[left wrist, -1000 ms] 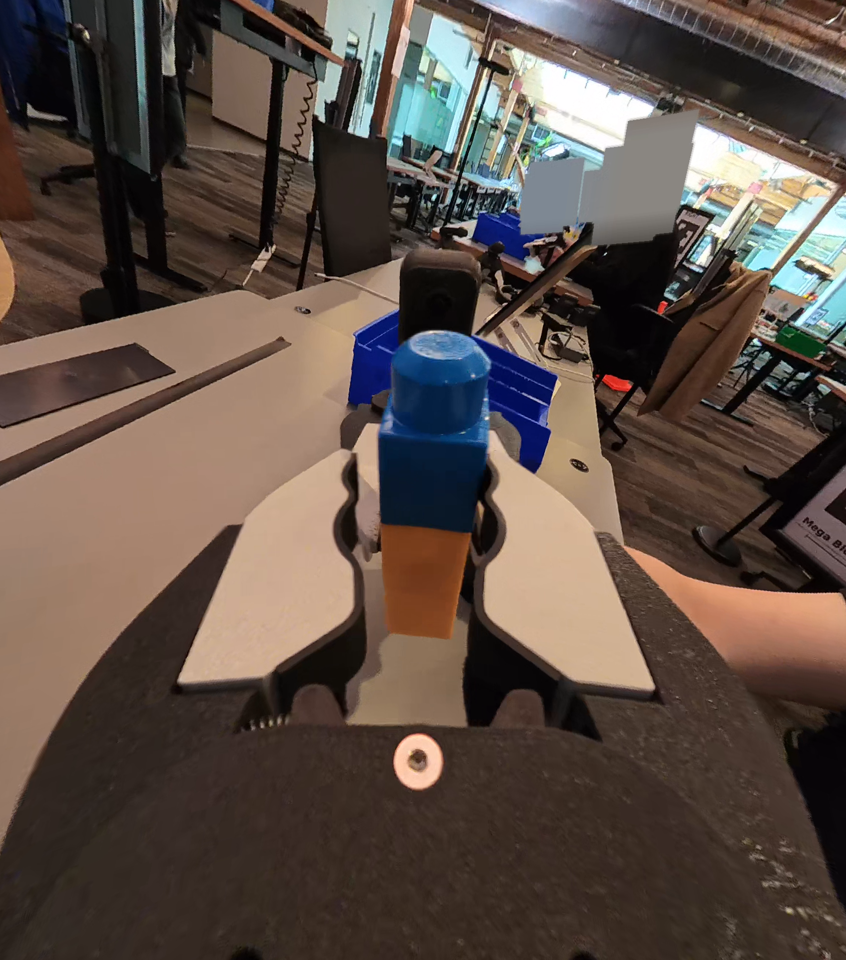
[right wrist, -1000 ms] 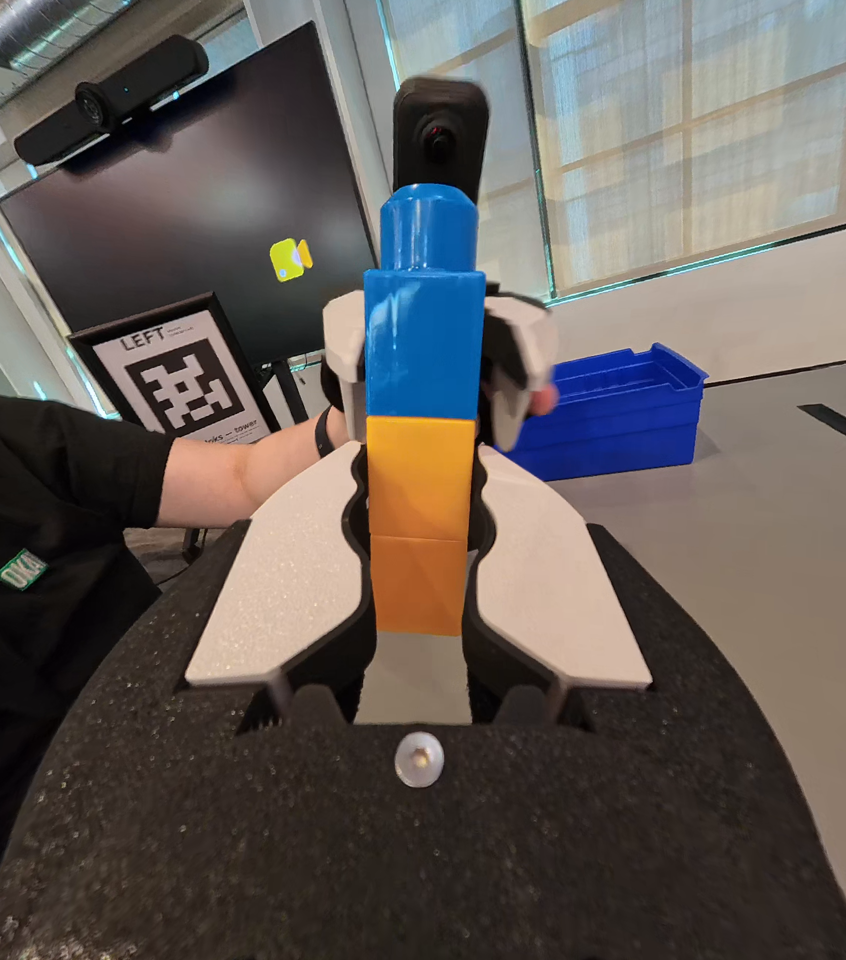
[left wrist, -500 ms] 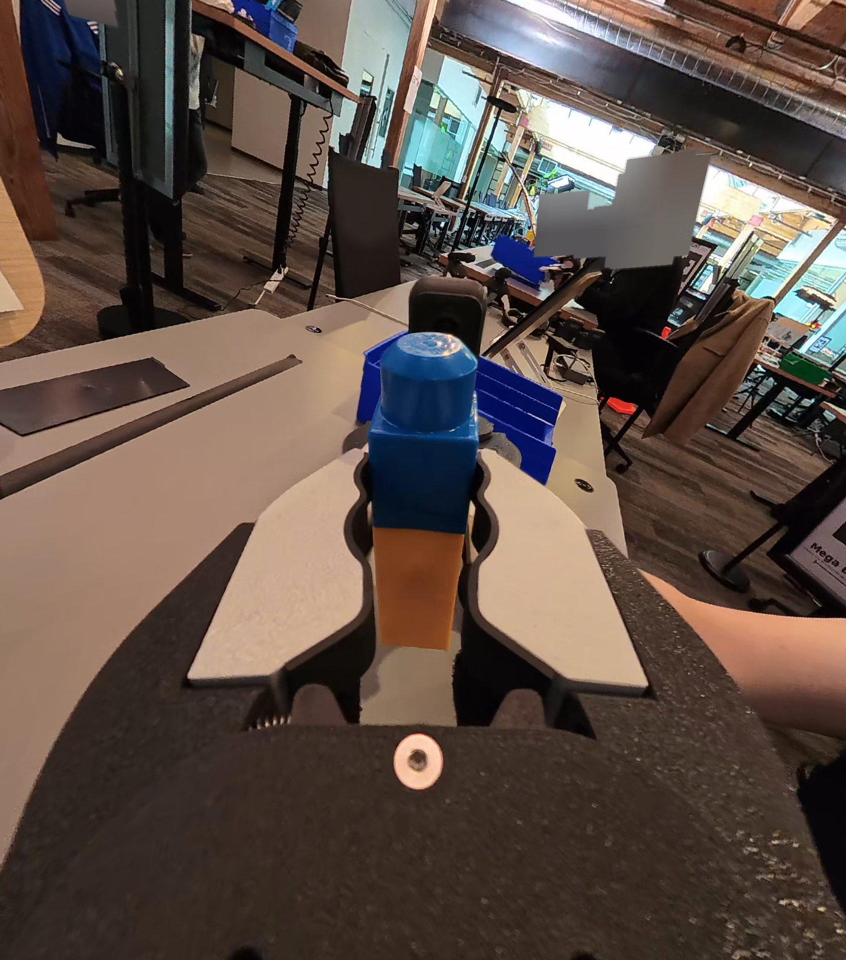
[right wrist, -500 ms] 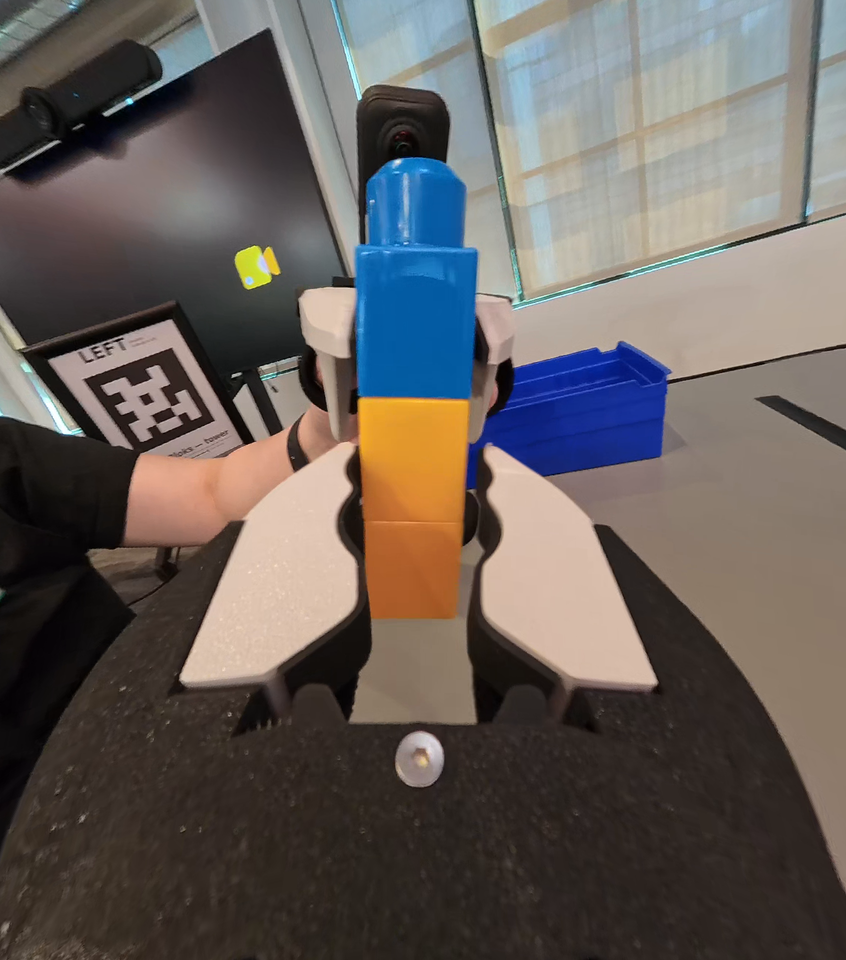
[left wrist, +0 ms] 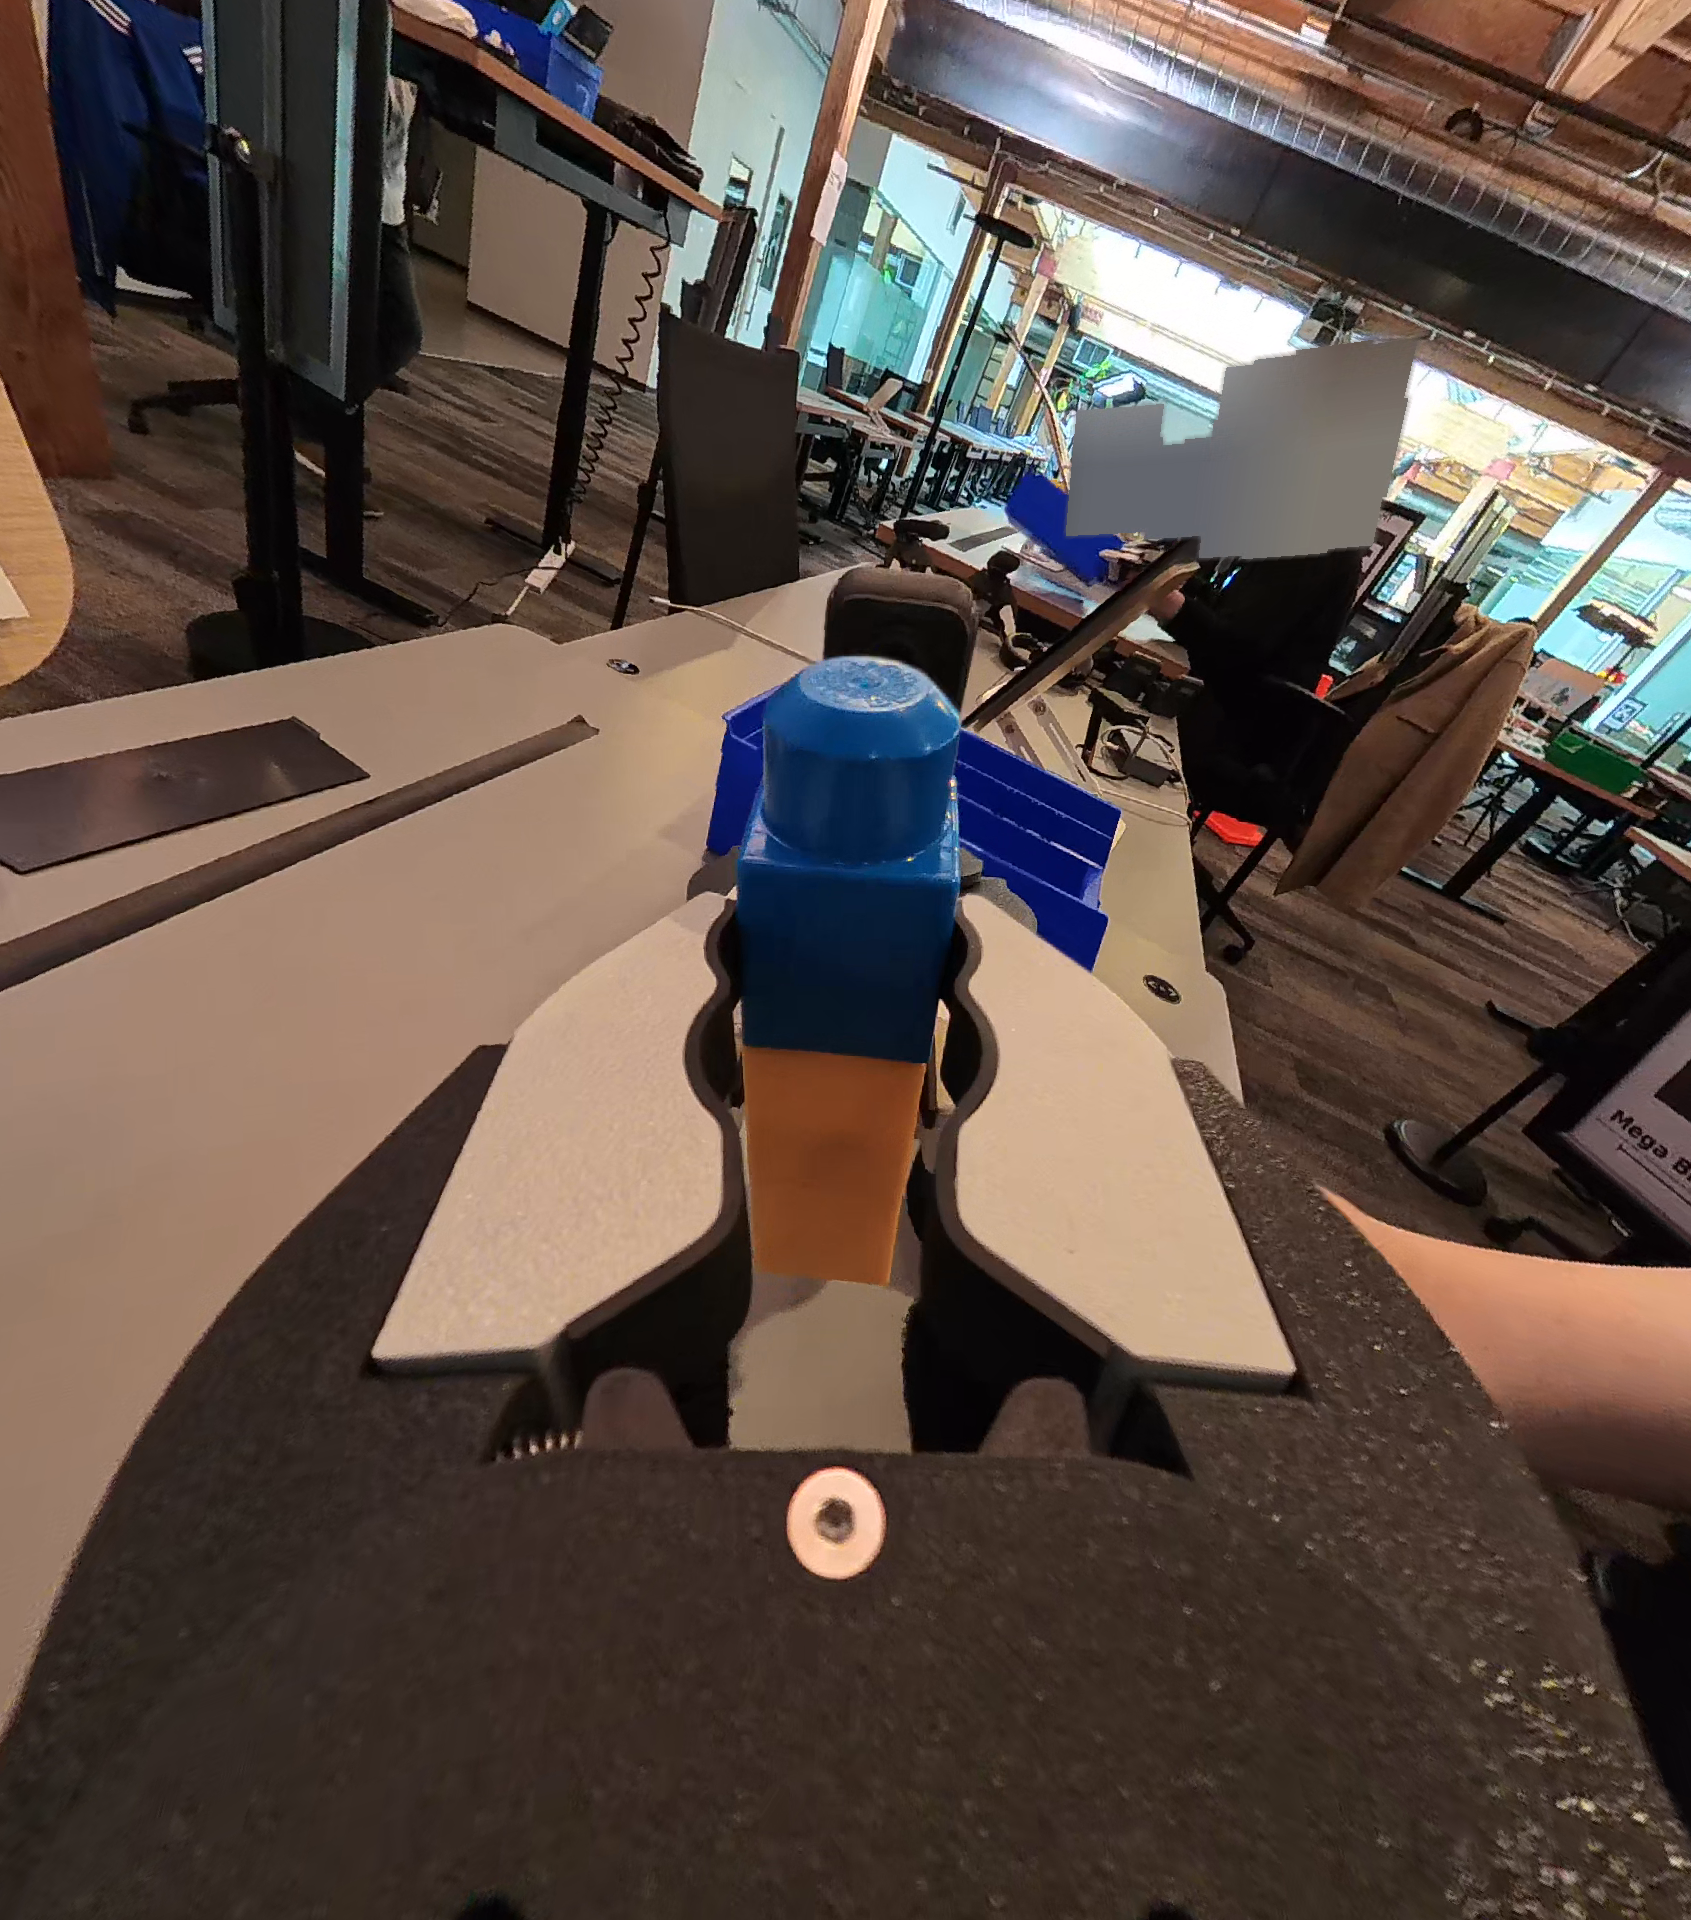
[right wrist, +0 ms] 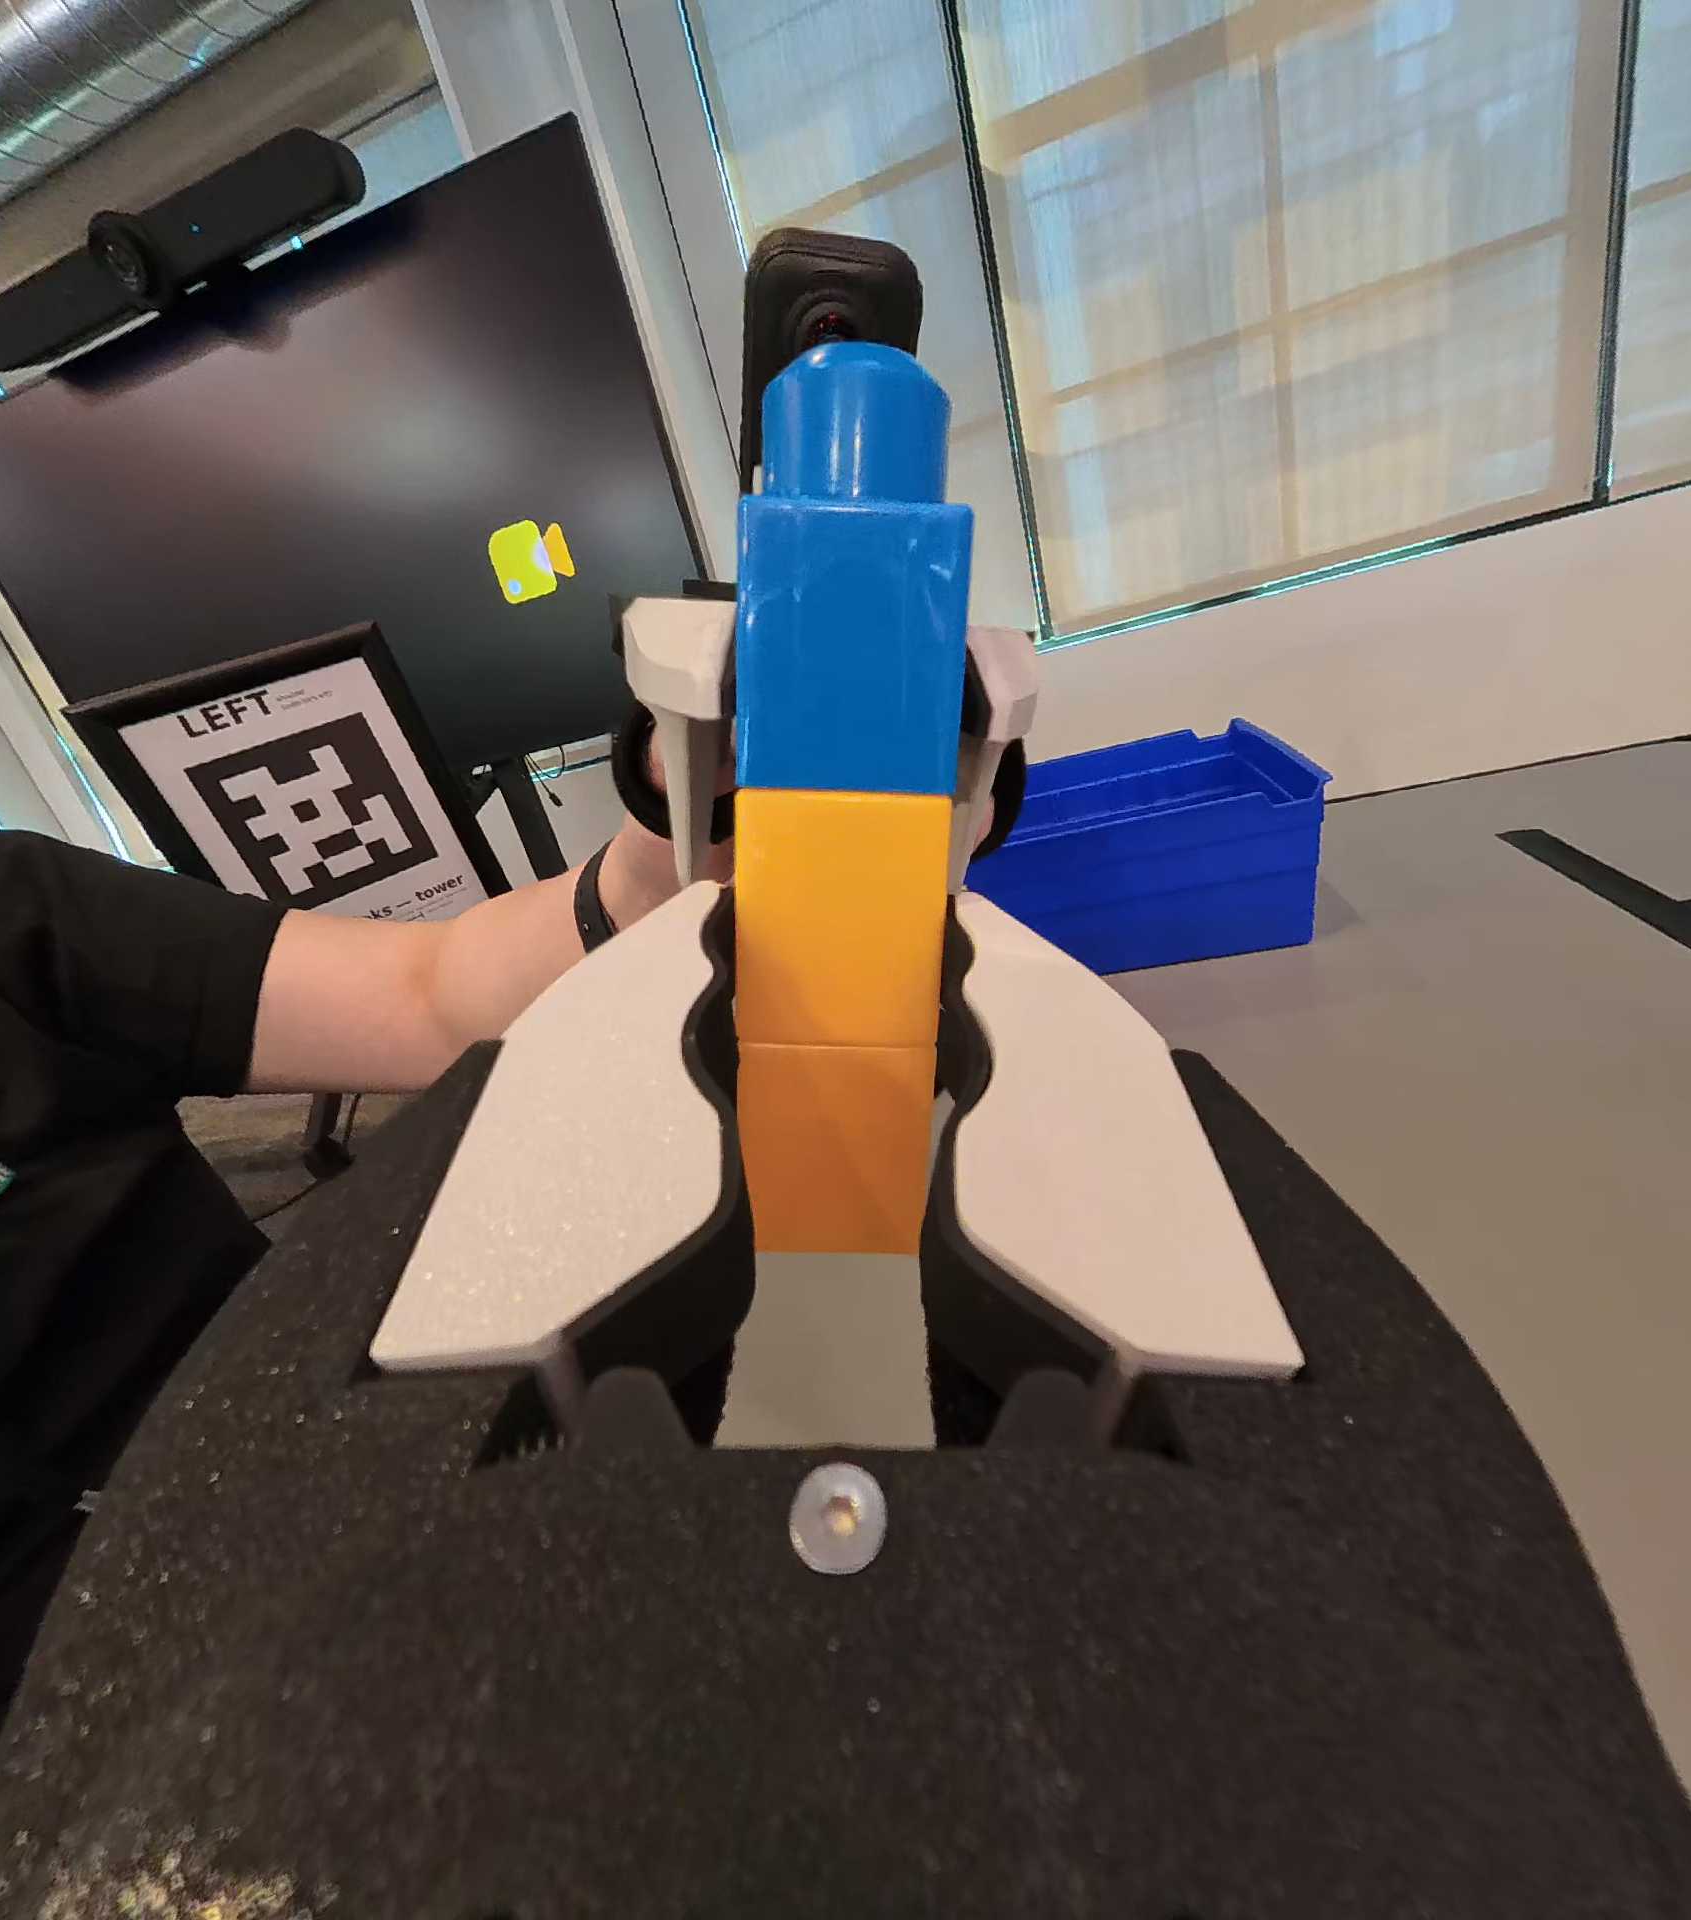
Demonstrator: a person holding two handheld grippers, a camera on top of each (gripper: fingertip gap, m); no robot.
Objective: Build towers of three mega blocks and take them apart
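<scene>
A tower of three mega blocks stands between my two grippers: a blue block [right wrist: 851,644] on top, a yellow block [right wrist: 841,914] in the middle and an orange block [right wrist: 836,1143] at the bottom. My right gripper [right wrist: 839,904] is shut on the yellow and orange blocks. My left gripper [left wrist: 843,920] is shut on the blue block [left wrist: 846,935], with an orange-looking block [left wrist: 825,1164] below it. The left gripper's fingers [right wrist: 680,675] show behind the tower in the right wrist view. The tower's foot is hidden.
A blue bin [right wrist: 1163,842] stands on the grey table [right wrist: 1443,1039] behind the tower; it also shows in the left wrist view [left wrist: 1038,831]. A black strip [left wrist: 124,790] lies on the table. A person's forearm [right wrist: 384,987] reaches in. A framed sign [right wrist: 301,790] stands beyond the table edge.
Both grippers have shifted slightly together with the tower held between them. The three blocks stay joined and both grips are unchanged.
</scene>
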